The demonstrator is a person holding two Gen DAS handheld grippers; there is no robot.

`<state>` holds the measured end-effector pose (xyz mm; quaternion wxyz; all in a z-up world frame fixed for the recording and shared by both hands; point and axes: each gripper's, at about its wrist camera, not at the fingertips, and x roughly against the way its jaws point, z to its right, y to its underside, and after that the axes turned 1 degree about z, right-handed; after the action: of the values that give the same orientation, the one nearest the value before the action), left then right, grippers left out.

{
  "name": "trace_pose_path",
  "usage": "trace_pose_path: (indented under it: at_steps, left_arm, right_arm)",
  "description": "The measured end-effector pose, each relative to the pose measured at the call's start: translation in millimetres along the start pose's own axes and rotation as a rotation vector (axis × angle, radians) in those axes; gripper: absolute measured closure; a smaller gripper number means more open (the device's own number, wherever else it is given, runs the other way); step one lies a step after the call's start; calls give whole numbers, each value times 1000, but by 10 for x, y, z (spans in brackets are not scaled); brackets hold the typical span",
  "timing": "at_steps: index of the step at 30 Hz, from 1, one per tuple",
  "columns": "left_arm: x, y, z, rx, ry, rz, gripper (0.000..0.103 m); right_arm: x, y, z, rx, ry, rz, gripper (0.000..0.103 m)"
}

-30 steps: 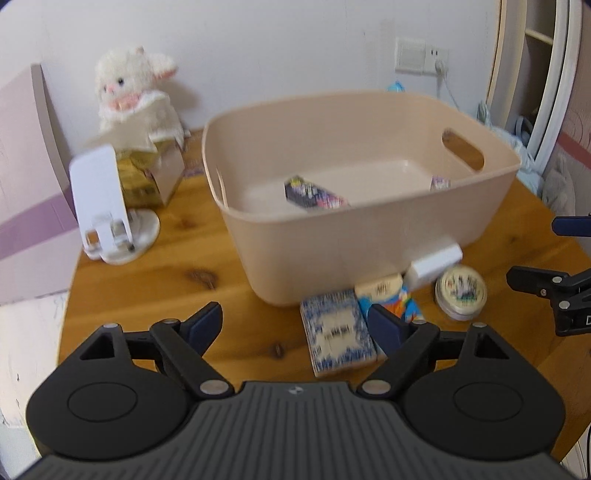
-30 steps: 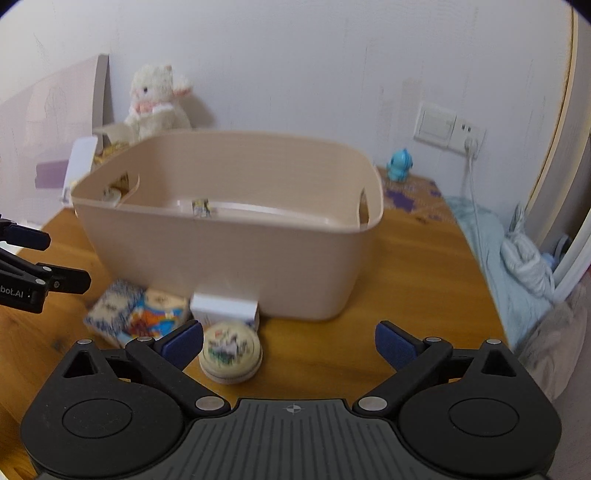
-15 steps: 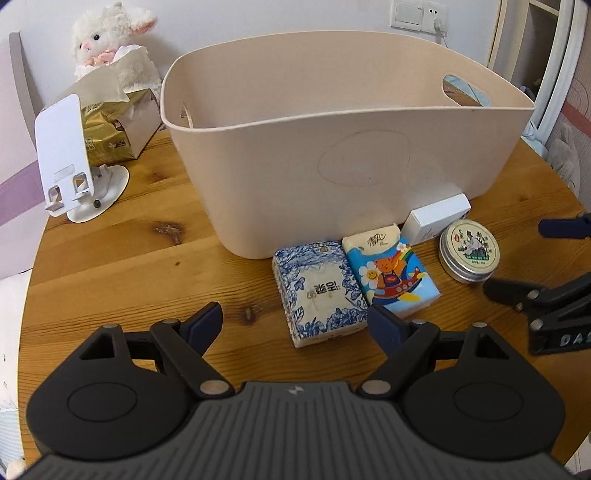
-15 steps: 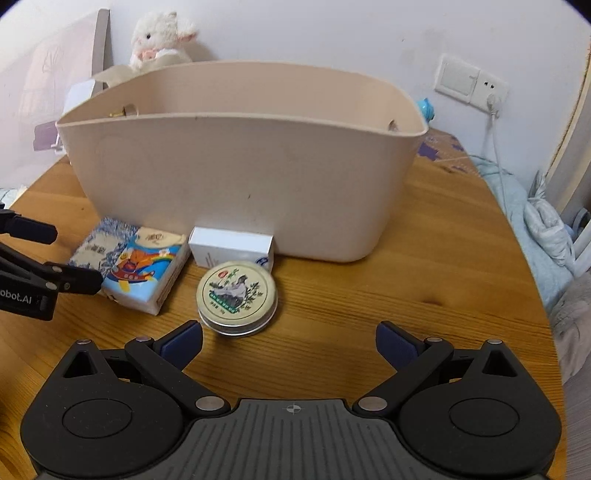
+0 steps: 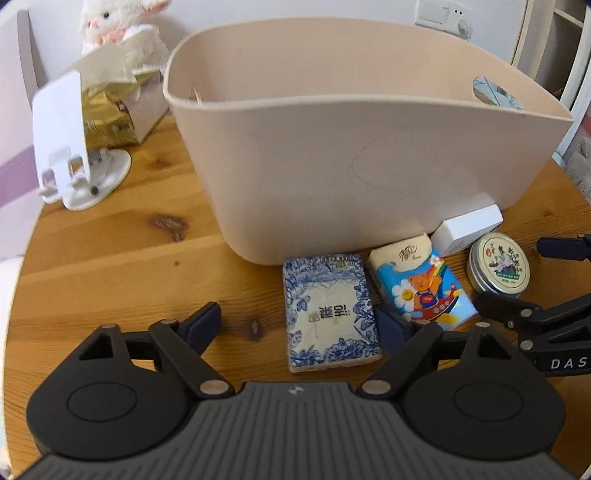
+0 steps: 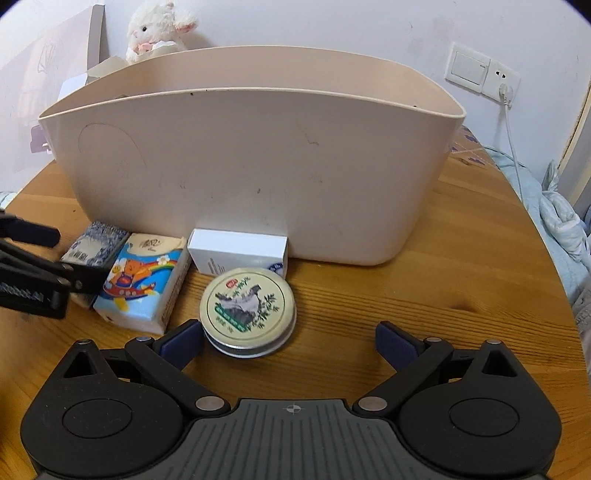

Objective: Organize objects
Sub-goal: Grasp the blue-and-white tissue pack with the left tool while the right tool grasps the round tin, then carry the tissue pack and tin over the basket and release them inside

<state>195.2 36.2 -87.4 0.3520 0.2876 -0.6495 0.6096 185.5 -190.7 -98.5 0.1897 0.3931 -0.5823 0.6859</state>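
A beige plastic bin [image 5: 369, 155] stands on the round wooden table [image 5: 110, 258]. In front of it lie a blue-and-white tissue pack [image 5: 330, 312], a blue bear-print tissue pack [image 5: 421, 284], a small white box [image 5: 467, 229] and a round tin [image 5: 498, 264]. My left gripper [image 5: 301, 325] is open, low over the table, with the blue-and-white pack between its fingers. My right gripper [image 6: 288, 341] is open, with the tin [image 6: 247, 308] just inside its left finger. The bear pack [image 6: 142, 280] and white box [image 6: 238, 251] show behind it.
A white phone stand [image 5: 70, 147], a gold tissue box [image 5: 110, 114] and a plush lamb [image 5: 122, 22] sit at the back left. A wall socket with a cable [image 6: 502, 85] and bedding [image 6: 554, 206] are to the right. The bin's inside is hidden.
Both grippers have dropped lower and moved closer to the items in front of the bin. The bin's inside is no longer in view.
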Motion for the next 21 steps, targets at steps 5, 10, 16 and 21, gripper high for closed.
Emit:
trace_pose_path:
  at_steps: [5, 10, 16, 21]
  left_arm:
    - [31, -11, -27, 14, -4, 24, 37]
    - [59, -17, -71, 23, -3, 27, 55]
    - [108, 35, -87, 30, 6, 10, 55]
    - [175, 93, -70, 30, 34, -2, 55]
  right_arm:
    - [30, 13, 18, -3, -18, 24, 21]
    - [66, 1, 4, -3, -25, 41, 52]
    - [126, 31, -13, -1, -15, 30, 52]
    - [221, 86, -23, 11, -15, 27, 52]
